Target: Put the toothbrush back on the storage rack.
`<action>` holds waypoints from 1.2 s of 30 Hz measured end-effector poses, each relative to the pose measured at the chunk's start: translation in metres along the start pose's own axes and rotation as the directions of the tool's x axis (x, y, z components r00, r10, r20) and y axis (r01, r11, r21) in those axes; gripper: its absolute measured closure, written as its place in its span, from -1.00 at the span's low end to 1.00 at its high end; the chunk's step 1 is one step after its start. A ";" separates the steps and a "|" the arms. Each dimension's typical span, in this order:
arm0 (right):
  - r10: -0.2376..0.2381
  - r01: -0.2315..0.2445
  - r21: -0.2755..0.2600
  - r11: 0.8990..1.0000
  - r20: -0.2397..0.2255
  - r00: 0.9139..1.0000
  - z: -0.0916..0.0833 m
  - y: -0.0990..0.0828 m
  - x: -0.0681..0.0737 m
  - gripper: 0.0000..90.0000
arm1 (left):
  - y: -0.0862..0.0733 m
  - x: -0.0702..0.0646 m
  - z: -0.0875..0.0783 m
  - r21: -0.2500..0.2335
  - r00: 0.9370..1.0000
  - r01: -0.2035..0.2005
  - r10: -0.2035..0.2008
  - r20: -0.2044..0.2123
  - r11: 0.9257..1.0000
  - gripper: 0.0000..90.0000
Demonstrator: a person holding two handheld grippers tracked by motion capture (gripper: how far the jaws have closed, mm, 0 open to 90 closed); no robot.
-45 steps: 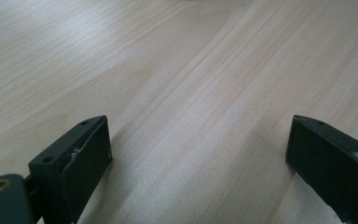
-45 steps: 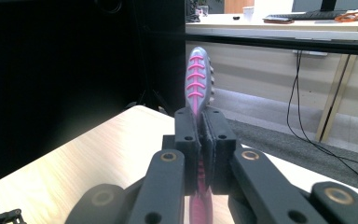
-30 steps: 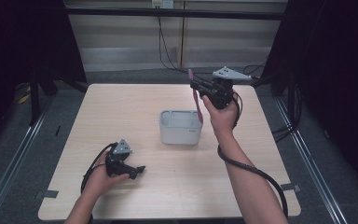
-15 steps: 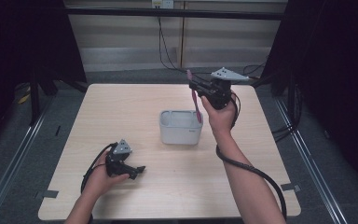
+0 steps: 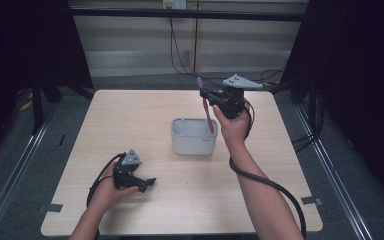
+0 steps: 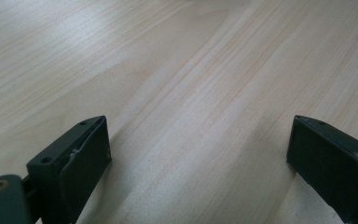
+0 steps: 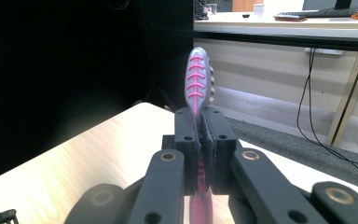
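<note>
— What's the right gripper [image 5: 203, 93] got?
— Its jaws are clamped on a pink toothbrush [image 5: 206, 107], head up, handle hanging down over the bin [image 5: 194, 137] just below.
— And the left gripper [image 5: 147, 184]?
— Jaws spread wide, resting on the table [image 5: 130, 115], nothing between them.

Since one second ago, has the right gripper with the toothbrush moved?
Yes. The right gripper, shut on the pink toothbrush, has drifted slightly toward the table's near edge, though it still hangs by the grey bin's right rim.
</note>
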State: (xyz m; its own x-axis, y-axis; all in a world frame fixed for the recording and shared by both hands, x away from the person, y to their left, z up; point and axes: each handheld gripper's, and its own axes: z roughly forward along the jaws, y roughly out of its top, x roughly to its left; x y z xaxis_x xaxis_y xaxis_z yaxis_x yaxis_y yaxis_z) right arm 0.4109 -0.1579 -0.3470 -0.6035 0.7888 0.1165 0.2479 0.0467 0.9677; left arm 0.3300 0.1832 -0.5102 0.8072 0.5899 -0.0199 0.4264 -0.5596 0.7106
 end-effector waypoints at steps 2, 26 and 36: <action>-0.003 0.003 0.000 1.000 -0.001 1.000 0.001 -0.001 0.000 0.90 | 0.000 0.000 0.000 -0.001 1.000 0.005 -0.005 0.003 1.000 -0.87; 0.013 -0.013 0.016 1.000 0.018 1.000 -0.005 -0.020 -0.006 0.90 | 0.000 0.001 0.000 0.008 1.000 -0.010 0.010 0.004 1.000 -0.87; 0.002 -0.002 0.011 1.000 0.016 1.000 -0.006 -0.024 -0.004 0.90 | 0.000 0.001 0.000 0.008 1.000 -0.010 0.010 0.003 1.000 -0.87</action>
State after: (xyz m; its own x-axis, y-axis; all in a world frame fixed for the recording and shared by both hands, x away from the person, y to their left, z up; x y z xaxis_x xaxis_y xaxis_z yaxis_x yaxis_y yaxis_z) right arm 0.4032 -0.1661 -0.3692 -0.5904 0.7989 0.1147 0.2578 0.0520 0.9648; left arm 0.3303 0.1837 -0.5098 0.8127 0.5825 -0.0151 0.4216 -0.5700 0.7052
